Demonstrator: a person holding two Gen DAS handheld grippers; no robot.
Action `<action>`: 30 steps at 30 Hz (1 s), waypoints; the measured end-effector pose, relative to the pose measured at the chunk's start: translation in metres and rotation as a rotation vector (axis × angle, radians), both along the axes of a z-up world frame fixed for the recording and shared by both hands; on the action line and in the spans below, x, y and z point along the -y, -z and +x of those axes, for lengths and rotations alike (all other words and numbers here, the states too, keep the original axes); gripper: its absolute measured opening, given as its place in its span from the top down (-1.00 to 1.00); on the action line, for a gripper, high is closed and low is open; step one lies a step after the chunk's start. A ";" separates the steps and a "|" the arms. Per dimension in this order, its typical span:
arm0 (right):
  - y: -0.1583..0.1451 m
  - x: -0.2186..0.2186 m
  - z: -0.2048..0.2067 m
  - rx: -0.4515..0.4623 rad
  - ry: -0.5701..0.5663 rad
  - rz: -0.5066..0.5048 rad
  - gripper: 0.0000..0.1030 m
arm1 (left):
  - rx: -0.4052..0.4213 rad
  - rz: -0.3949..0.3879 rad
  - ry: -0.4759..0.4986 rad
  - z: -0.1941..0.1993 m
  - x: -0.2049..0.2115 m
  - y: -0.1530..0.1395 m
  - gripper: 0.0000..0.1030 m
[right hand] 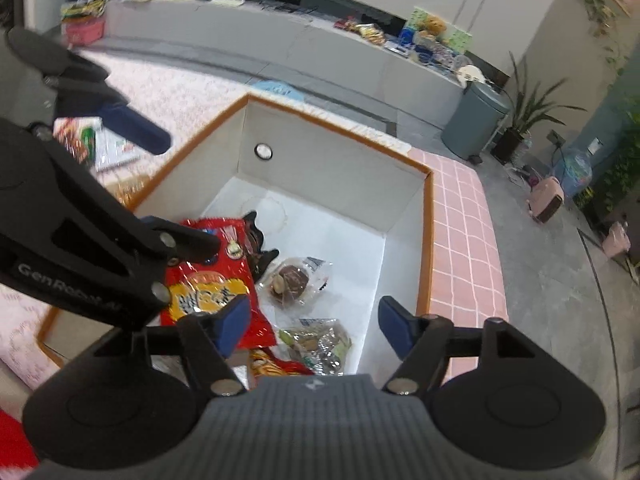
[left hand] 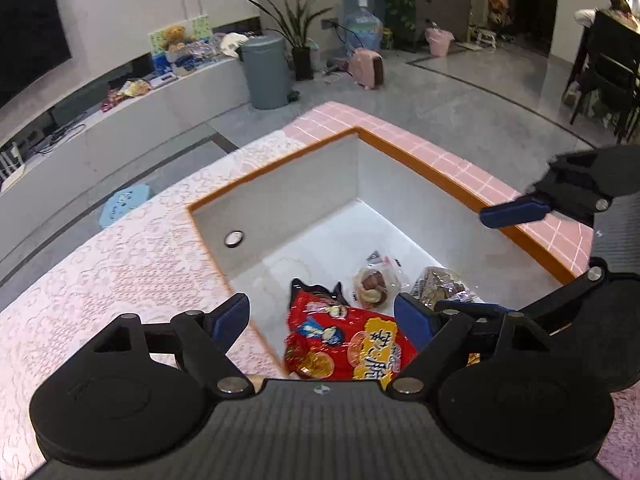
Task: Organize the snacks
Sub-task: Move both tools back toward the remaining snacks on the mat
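Observation:
A white box with an orange rim [left hand: 280, 184] [right hand: 320, 156] sits on the table and holds several snacks. A red snack bag [left hand: 344, 340] [right hand: 216, 280] lies on its floor. Beside it are a clear-wrapped chocolate pastry [left hand: 372, 284] [right hand: 292, 280] and a clear pack of brown biscuits [left hand: 440, 284] [right hand: 320, 344]. My left gripper [left hand: 323, 320] [right hand: 190, 192] hangs open over the red bag, with nothing between its pads. My right gripper [right hand: 314, 324] [left hand: 464, 260] is open above the biscuit pack and grips nothing. An orange packet [right hand: 272, 364] shows under its left finger.
The table wears a pink lace cloth [left hand: 120, 264] and a pink tiled cloth [right hand: 464, 248]. More snack packs [right hand: 104, 144] lie on the table left of the box. A grey bin [left hand: 266, 72], a potted plant [left hand: 300, 40] and a long white cabinet [right hand: 280, 40] stand beyond.

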State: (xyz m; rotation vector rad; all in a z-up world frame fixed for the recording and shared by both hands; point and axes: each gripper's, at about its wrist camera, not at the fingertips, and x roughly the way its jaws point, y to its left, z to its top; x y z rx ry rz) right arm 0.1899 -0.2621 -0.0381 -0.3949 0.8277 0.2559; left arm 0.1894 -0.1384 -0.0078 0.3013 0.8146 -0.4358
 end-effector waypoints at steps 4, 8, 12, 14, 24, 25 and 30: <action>-0.010 -0.004 -0.010 0.013 0.054 0.084 -0.43 | 0.024 -0.035 -0.062 -0.010 -0.018 -0.012 -0.86; -0.020 -0.018 -0.024 0.037 0.077 0.169 -0.48 | 0.020 -0.078 -0.150 -0.016 -0.047 -0.021 -0.86; -0.026 -0.041 -0.041 0.091 0.056 0.225 -0.49 | 0.018 -0.134 -0.242 -0.024 -0.081 -0.025 -0.86; -0.029 -0.056 -0.049 0.130 0.042 0.239 -0.49 | 0.020 -0.149 -0.273 -0.028 -0.096 -0.025 -0.86; -0.026 -0.123 -0.082 0.277 -0.036 0.349 -0.52 | -0.001 -0.167 -0.401 -0.041 -0.168 -0.005 -0.86; -0.024 -0.130 -0.083 0.281 -0.043 0.341 -0.57 | -0.003 -0.172 -0.412 -0.041 -0.176 -0.002 -0.86; -0.008 -0.160 -0.078 0.283 -0.089 0.296 -0.61 | -0.005 -0.202 -0.444 -0.050 -0.214 0.012 -0.86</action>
